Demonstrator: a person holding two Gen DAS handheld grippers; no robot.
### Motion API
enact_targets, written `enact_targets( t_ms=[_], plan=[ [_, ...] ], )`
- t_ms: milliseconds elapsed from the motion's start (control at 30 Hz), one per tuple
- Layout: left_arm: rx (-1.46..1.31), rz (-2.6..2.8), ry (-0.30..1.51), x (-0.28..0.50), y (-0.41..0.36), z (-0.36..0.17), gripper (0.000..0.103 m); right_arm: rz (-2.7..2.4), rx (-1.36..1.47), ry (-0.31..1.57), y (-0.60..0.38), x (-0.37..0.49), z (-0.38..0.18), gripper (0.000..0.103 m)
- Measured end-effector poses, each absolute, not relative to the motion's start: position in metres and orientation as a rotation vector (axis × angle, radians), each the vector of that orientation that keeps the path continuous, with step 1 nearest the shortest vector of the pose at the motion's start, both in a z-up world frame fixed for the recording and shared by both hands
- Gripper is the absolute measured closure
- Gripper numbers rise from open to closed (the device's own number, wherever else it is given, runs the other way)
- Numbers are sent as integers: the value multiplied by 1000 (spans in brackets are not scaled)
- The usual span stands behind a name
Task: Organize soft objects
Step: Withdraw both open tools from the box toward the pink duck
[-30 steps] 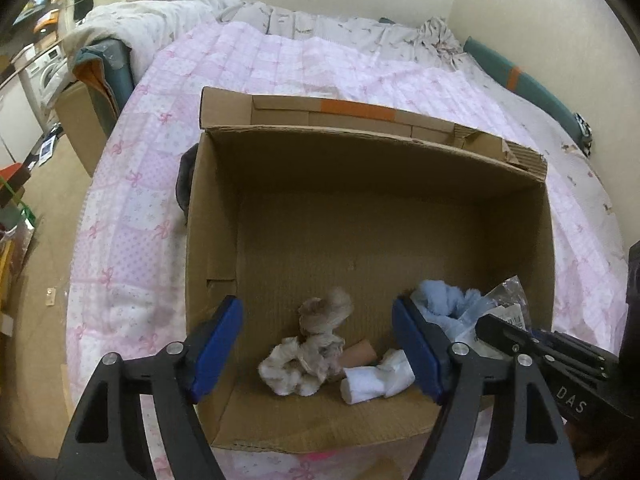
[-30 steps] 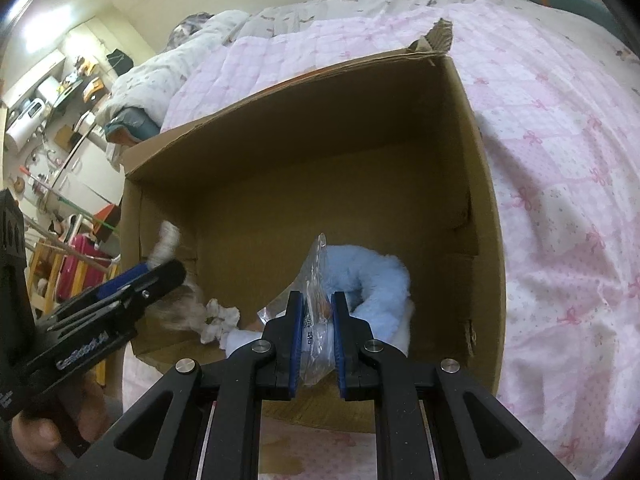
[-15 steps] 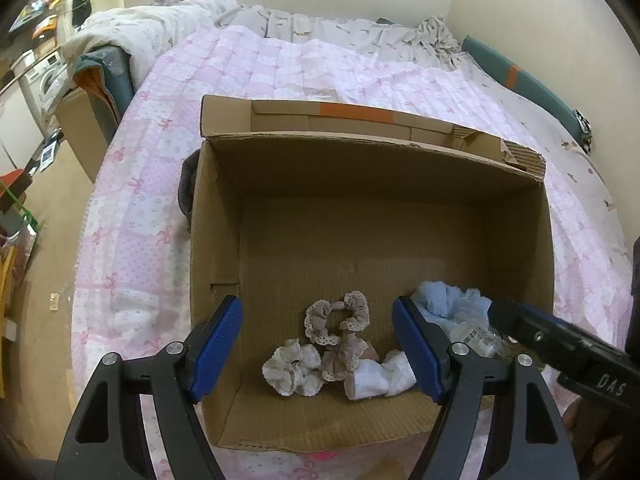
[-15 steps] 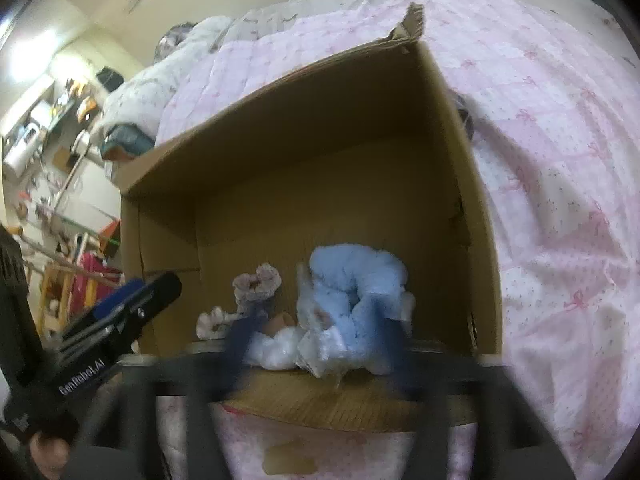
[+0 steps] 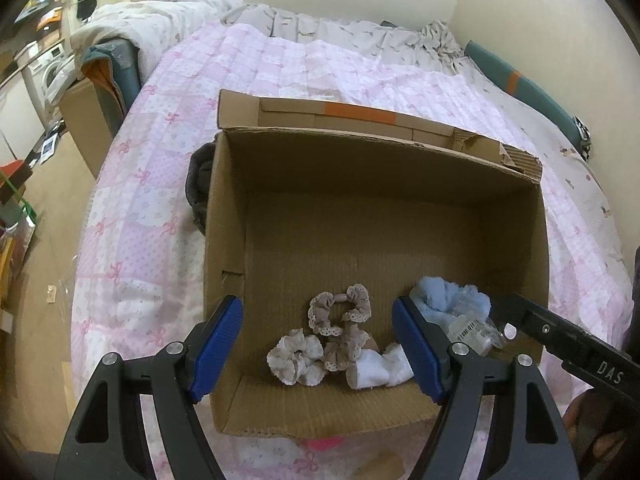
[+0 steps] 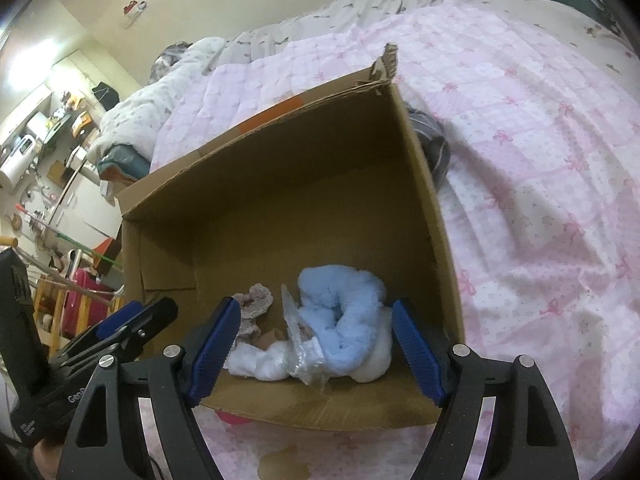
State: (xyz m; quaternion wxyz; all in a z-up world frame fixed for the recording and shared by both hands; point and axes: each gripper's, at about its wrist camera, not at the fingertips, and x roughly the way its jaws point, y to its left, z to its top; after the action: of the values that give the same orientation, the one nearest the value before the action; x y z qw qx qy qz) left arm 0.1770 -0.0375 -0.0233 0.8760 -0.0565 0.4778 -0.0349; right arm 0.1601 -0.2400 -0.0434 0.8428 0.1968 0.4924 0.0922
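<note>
An open cardboard box (image 5: pixel 304 168) (image 6: pixel 424 184) stands on the pink quilt. On its floor near the front lie beige lace scrunchies (image 5: pixel 340 316) (image 6: pixel 256 300), a pale scrunchie (image 5: pixel 296 360), a white sock roll (image 5: pixel 380 372) (image 6: pixel 260 364), a fluffy blue scrunchie (image 5: pixel 452 300) (image 6: pixel 340 308) and its clear plastic bag (image 5: pixel 476 332) (image 6: pixel 304 348). My left gripper (image 5: pixel 318 348) is open and empty above the box's front. My right gripper (image 6: pixel 316 344) is open and empty above the blue scrunchie.
The pink quilt (image 5: pixel 160 184) (image 6: pixel 540 160) covers the bed around the box. A dark cloth (image 5: pixel 198 188) (image 6: pixel 434 148) lies against the box's outer wall. Bedding is piled at the head (image 5: pixel 320 28). Floor clutter sits off the bed's left side (image 5: pixel 24 184).
My right gripper let go of the plastic bag with the blue scrunchie, opened, and the bag now rests in the box. The lace scrunchies dropped onto the box floor.
</note>
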Motion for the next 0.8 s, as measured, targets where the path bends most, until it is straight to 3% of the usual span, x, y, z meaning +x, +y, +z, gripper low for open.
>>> enact_targets(
  t_ms=[800],
  plan=[
    [-132,-147,1085,140,-28,-13,28,94,365,1077,-241,88,-44,20]
  ],
)
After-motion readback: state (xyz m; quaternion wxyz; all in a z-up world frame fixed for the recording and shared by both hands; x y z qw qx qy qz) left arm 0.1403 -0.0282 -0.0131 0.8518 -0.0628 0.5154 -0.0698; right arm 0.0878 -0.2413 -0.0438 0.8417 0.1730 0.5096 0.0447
